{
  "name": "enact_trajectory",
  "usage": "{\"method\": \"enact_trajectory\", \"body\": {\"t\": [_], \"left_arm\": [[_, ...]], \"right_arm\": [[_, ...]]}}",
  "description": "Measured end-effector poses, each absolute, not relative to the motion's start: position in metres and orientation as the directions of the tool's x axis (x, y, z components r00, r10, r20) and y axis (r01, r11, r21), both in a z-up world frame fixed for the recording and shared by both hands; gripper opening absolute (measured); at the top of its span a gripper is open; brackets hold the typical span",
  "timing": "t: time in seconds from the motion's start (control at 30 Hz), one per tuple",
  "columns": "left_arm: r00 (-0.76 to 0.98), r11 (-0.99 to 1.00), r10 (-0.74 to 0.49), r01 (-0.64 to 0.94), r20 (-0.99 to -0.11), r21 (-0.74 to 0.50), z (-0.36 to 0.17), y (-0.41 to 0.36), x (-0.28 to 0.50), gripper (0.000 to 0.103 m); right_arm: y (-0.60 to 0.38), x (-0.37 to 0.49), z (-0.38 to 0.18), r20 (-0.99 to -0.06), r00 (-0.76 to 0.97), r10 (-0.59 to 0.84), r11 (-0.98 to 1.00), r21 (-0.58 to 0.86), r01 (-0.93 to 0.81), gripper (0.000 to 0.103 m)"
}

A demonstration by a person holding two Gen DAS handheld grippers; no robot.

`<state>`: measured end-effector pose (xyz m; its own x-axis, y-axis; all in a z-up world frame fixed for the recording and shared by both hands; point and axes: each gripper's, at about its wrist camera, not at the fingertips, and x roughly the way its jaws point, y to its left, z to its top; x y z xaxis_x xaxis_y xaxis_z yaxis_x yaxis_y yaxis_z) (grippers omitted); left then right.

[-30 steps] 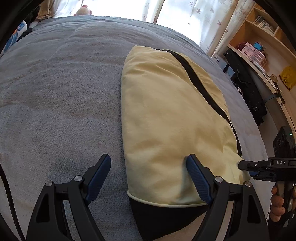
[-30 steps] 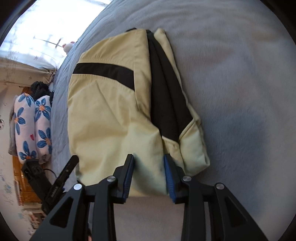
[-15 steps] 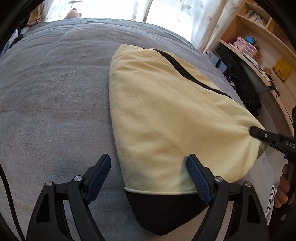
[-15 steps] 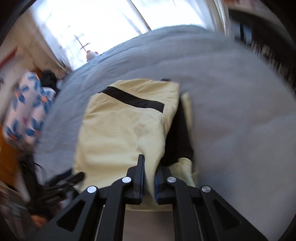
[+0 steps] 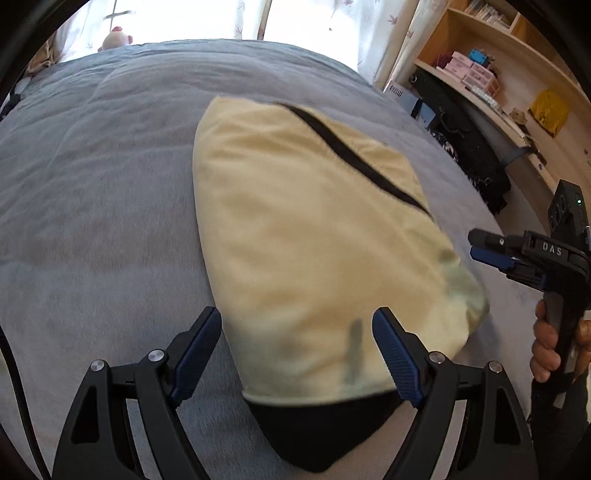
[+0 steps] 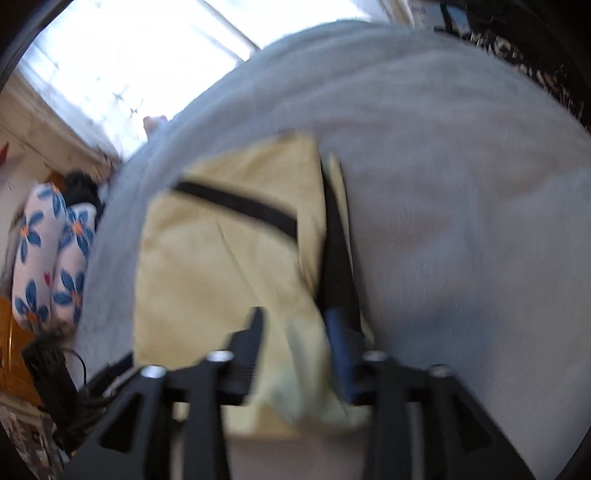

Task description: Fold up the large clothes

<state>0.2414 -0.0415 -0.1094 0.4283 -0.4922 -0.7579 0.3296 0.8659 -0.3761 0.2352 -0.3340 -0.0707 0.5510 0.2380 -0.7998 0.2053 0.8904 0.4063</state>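
Observation:
A pale yellow garment with black stripe and black lining [image 5: 314,236] lies folded on the grey bedspread [image 5: 92,206]. My left gripper [image 5: 297,350] is open, its fingers either side of the garment's near hem, empty. My right gripper [image 6: 299,339] is open over the garment's near corner [image 6: 306,376] in its own blurred view; in the left wrist view it [image 5: 480,245] is off the cloth's right edge, held by a hand. The garment also shows in the right wrist view [image 6: 221,273].
Wooden shelves with boxes [image 5: 476,70] and a dark bag [image 5: 469,147] stand right of the bed. Curtained window [image 5: 192,18] at the far end, with a small plush toy [image 5: 114,37]. Floral pillows [image 6: 48,251] lie on the left in the right wrist view.
My right gripper was shut on the garment's corner and lifting it half a second ago; now it is open and off the cloth, which has dropped back. My left gripper stayed open.

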Motion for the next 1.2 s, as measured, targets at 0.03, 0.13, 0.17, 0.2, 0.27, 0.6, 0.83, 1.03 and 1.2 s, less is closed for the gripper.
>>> {"method": "enact_trajectory", "body": {"t": [0.03,0.13,0.17,0.2,0.27,0.6,0.83,1.03,1.2], "left_arm": [[0.428,0.862,-0.501,0.326,-0.752,-0.389,-0.107,-0.039,0.249,0.083],[0.447,0.856,-0.514,0.314,-0.732,-0.41,-0.102,-0.034,0.279,0.083],[0.452,0.862,-0.504,0.305,-0.735,-0.404,-0.103,-0.034,0.289,0.083],[0.451,0.865,-0.5,0.294,-0.739,-0.406,-0.105,-0.034,0.301,0.083],[0.436,0.862,-0.506,0.266,-0.744,-0.431,-0.112,-0.031,0.322,0.083],[0.436,0.861,-0.507,0.229,-0.744,-0.454,-0.132,-0.033,0.359,0.075],[0.42,0.882,-0.471,0.216,-0.776,-0.418,-0.139,-0.046,0.363,0.075],[0.55,0.93,-0.368,0.24,-0.75,-0.28,-0.102,-0.049,0.328,0.075],[0.525,0.904,-0.42,0.311,-0.74,-0.293,-0.097,-0.063,0.282,0.054]], "right_arm": [[-0.337,0.247,-0.067,-0.787,0.57,0.235,0.886,0.415,0.208,0.053],[-0.338,0.276,-0.068,-0.789,0.576,0.214,0.889,0.401,0.22,0.053],[-0.34,0.293,-0.073,-0.8,0.565,0.204,0.892,0.389,0.23,0.053],[-0.34,0.303,-0.076,-0.806,0.559,0.197,0.893,0.383,0.237,0.053],[-0.348,0.329,-0.089,-0.829,0.532,0.173,0.898,0.355,0.261,0.053],[-0.338,0.344,-0.104,-0.835,0.546,0.068,0.959,0.206,0.196,0.003],[-0.339,0.345,-0.123,-0.891,0.453,-0.018,0.966,0.101,0.236,0.014],[-0.309,0.303,-0.08,-0.826,0.563,-0.026,0.981,0.088,0.174,0.018],[-0.264,0.273,-0.094,-0.839,0.524,0.147,0.983,0.181,0.015,0.018]]}}
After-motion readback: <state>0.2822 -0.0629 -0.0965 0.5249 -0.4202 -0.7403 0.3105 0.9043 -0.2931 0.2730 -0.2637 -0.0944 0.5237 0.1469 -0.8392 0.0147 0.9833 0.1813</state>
